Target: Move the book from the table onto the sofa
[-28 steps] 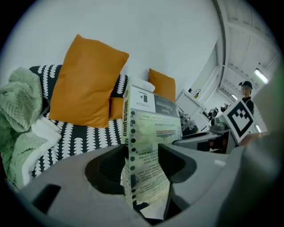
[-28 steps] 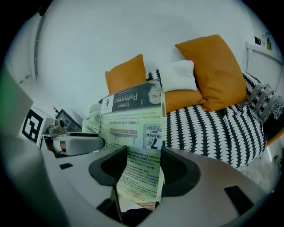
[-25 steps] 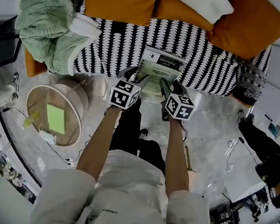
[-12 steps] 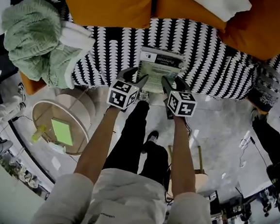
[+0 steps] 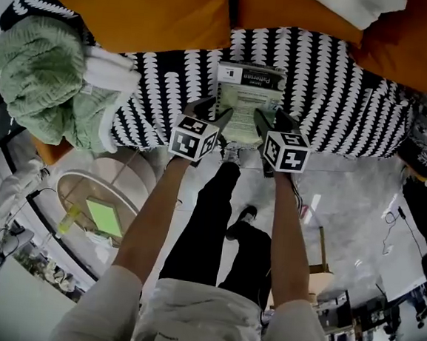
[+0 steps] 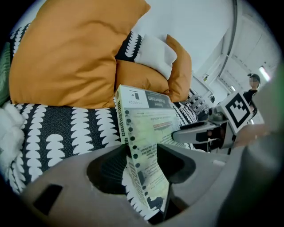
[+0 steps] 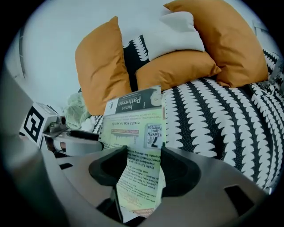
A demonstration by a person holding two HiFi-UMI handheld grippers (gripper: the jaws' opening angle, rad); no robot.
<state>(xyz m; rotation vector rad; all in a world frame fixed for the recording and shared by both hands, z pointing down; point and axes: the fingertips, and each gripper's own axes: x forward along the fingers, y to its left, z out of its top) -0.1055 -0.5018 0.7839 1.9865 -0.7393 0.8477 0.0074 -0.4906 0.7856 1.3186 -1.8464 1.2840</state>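
Note:
A pale green paperback book [image 5: 248,95] lies flat over the front part of the black-and-white patterned sofa seat [image 5: 339,95]; I cannot tell whether it rests on the seat. Both grippers hold its near end. My left gripper [image 5: 216,120] is shut on the left edge, and my right gripper [image 5: 264,123] is shut on the right edge. In the left gripper view the book [image 6: 148,119] stands edge-on between the left gripper's [image 6: 142,153] dark pads. In the right gripper view the back cover [image 7: 135,119] of the book runs up from the right gripper [image 7: 142,157].
Orange cushions [image 5: 138,7] and a white pillow [image 5: 362,2] line the sofa's back. A green knitted blanket [image 5: 43,77] is heaped on the sofa's left end. A round wooden table [image 5: 85,192] with a green pad [image 5: 104,217] stands on the floor at lower left.
Both grippers have sunk together with the book toward the sofa seat and moved a little further in over it. Their hold on the book looks unchanged.

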